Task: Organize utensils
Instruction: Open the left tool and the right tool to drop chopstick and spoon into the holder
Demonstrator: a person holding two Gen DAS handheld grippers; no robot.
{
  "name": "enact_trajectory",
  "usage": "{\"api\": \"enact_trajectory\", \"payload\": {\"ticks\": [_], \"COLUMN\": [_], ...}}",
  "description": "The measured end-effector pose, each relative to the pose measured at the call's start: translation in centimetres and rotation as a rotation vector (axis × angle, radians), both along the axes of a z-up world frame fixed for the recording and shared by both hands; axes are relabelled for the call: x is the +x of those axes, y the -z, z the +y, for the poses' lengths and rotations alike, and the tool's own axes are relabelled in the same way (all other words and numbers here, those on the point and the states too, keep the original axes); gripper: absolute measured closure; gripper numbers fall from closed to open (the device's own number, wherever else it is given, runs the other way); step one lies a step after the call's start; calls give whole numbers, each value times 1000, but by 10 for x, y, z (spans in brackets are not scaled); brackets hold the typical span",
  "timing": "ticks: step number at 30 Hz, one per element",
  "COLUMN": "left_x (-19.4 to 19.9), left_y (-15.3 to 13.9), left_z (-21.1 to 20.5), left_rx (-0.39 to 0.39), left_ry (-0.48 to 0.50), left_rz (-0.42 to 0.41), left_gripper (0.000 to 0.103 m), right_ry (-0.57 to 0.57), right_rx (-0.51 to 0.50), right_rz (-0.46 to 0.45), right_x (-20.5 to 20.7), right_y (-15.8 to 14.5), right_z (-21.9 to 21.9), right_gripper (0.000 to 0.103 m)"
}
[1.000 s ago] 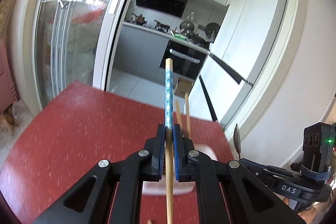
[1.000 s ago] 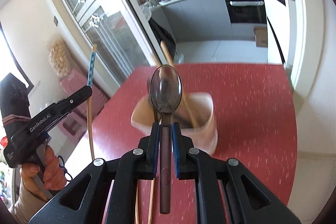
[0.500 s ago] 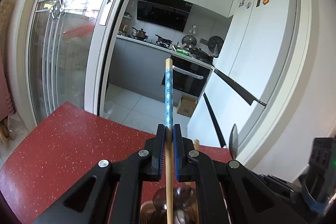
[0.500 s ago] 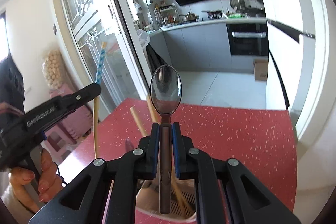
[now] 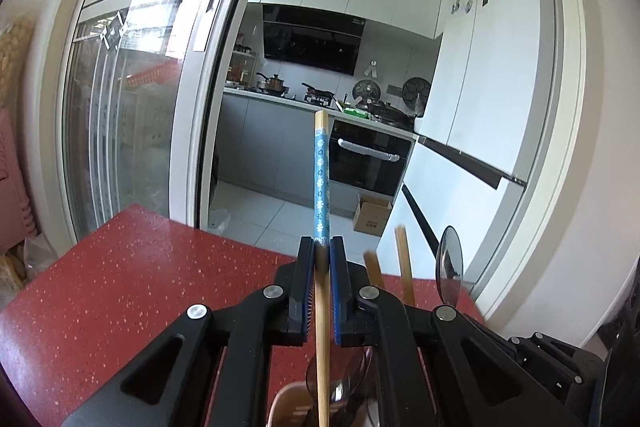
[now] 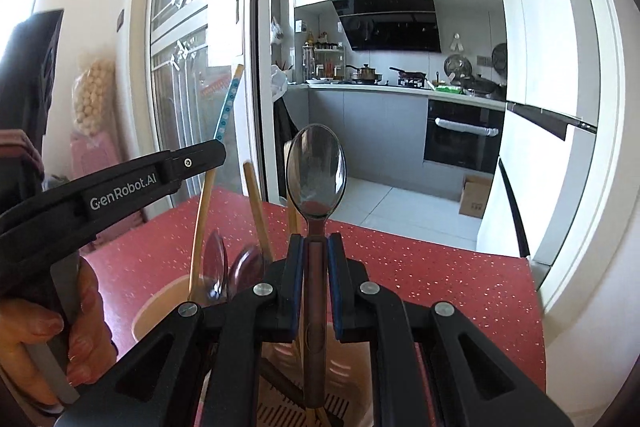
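1. The chopstick (image 5: pixel 321 187) is pale wood with a blue, white-flowered band on its upper part; the spoon (image 6: pixel 316 179) is dark and glossy with an oval bowl.
2. Both stand nearly upright: the chopstick's banded end is up and its plain end is down in the holder (image 6: pixel 160 307); the spoon's bowl is up and its handle hangs over the holder.
3. The left gripper (image 5: pixel 319 251) has its fingers pinching the chopstick; the right gripper (image 6: pixel 316 247) has its fingers pinching the spoon's handle.
4. Both grippers point slightly downward over the holder on the red tabletop (image 6: pixel 440 267); a hand (image 6: pixel 80 327) grasps the left gripper's grip.
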State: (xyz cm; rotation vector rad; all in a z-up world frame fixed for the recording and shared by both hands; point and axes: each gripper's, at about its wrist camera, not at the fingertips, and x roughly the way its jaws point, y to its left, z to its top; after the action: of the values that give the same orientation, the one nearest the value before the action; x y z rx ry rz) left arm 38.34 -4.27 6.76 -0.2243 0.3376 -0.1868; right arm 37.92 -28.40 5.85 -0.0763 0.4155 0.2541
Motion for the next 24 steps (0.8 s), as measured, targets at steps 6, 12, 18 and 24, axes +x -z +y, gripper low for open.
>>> {"api": "enact_trajectory", "payload": {"ticks": [6, 12, 18, 24], "left_x": [-13, -28, -35, -47], "left_y": [10, 18, 21, 15], "left_z": [0, -4, -2, 3], "left_rx": [25, 75, 100, 112], "left_ry": [-3, -2, -12, -23], "left_rz": [24, 43, 80, 86], "left_gripper": [66, 66, 66, 66], "right_ry": [-10, -14, -23, -15], "right_rx": [-51, -71, -82, -59], "right_rz": [-21, -5, 39, 91], "right_x": [-15, -21, -21, -20], "right_y": [9, 13, 16, 14], "right_z": [3, 1, 0, -6], "right_gripper": [90, 90, 90, 88]}}
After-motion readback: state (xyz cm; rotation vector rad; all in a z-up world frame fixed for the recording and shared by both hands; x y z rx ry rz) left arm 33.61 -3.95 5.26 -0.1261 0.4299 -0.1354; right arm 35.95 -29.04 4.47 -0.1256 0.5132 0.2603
